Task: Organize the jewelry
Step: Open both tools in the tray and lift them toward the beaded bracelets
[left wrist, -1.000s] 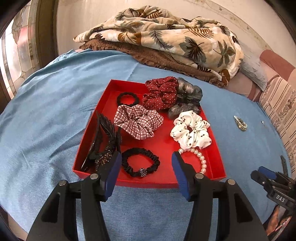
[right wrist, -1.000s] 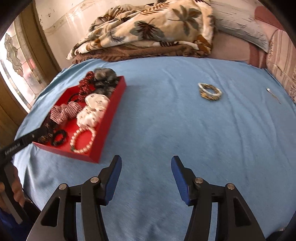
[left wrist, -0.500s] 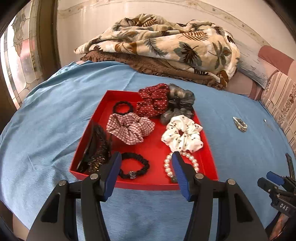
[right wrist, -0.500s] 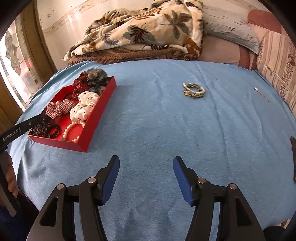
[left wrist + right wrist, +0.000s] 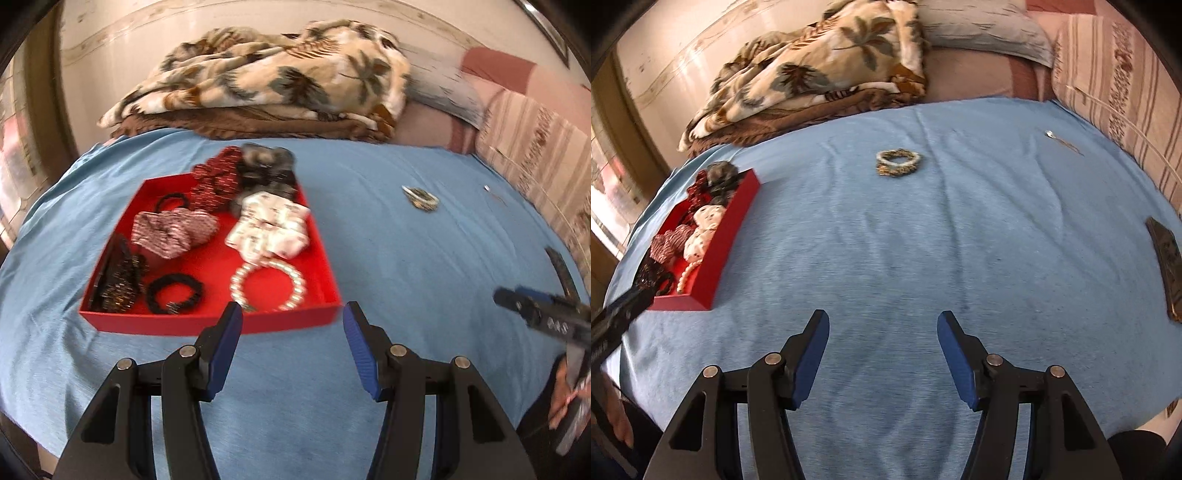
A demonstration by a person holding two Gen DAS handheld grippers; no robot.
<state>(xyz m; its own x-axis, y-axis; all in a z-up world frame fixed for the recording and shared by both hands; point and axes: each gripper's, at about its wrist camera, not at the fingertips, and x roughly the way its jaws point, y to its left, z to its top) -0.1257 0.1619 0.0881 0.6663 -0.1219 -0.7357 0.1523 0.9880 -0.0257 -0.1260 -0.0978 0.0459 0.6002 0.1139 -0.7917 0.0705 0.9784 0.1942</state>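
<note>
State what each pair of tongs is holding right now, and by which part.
Nothing is held. The left tongs stand open over the blue cloth, just short of the red tray; the right tongs stand open over bare cloth.

Bright daylight from the left; motion blur, fisheye-bent edges.

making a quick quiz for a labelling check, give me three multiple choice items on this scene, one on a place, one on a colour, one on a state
1. Where does the beaded bracelet lie?
A. in the tray
B. on the blue bedcover, apart from the tray
C. on the pillow

2. What colour is the tray?
A. red
B. green
C. white

3. How is the right hand-held gripper?
A. shut on the bracelet
B. shut on a scrunchie
C. open, holding nothing

Answers:
1 B: it sits alone on the blue bedcover, well away from the tray.
2 A: its walls and floor are red.
3 C: only bedcover shows between its spread pads.
</note>
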